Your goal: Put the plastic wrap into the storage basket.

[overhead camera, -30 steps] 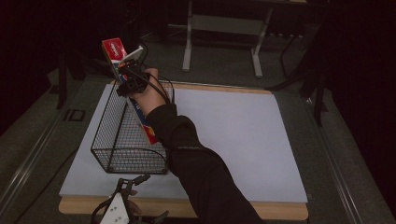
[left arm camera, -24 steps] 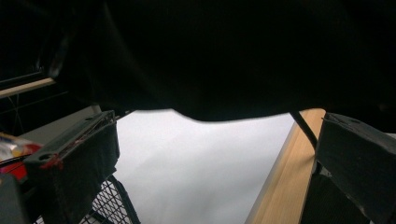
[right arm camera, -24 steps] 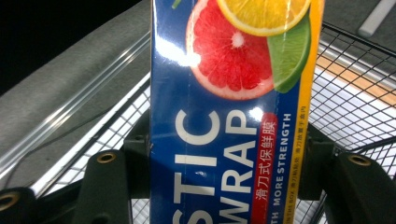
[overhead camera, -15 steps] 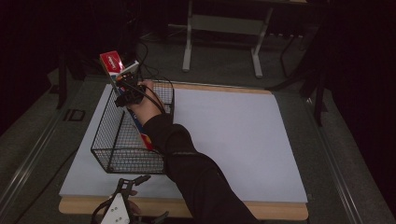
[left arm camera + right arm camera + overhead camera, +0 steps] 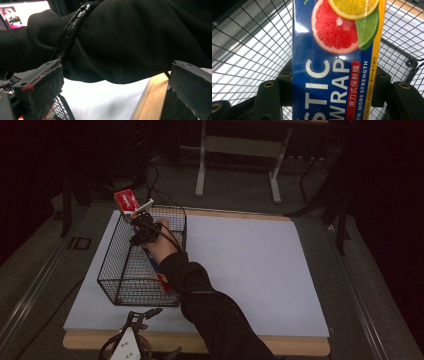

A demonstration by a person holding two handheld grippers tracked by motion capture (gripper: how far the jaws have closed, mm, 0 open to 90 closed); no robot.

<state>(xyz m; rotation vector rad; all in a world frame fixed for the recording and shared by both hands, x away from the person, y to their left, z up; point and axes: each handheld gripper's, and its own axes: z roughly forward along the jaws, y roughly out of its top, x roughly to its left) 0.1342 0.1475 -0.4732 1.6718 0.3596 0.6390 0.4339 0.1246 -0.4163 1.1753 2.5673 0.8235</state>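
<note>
A long blue plastic wrap box [image 5: 334, 62] with citrus pictures is clamped between the jaws of my right gripper [image 5: 334, 100]. In the high view the box [image 5: 127, 200] stands tilted, its red end up above the back left corner of a black wire basket [image 5: 107, 270] and its lower end inside. My right gripper [image 5: 142, 227] holds it at mid length, over the basket. My left gripper [image 5: 150, 330] rests at the table's front edge, jaws wide apart and empty. Its pads [image 5: 40, 85] frame the black sleeve [image 5: 130, 42] of the right arm.
The basket sits on a white mat [image 5: 250, 265] that covers a wooden table [image 5: 300, 347]. A metal stand [image 5: 240, 150] is on the floor beyond the far edge. Cables [image 5: 150, 185] run behind the basket.
My right gripper has come down and toward me with the box, lowering its bottom end into the basket. The left gripper has stayed put.
</note>
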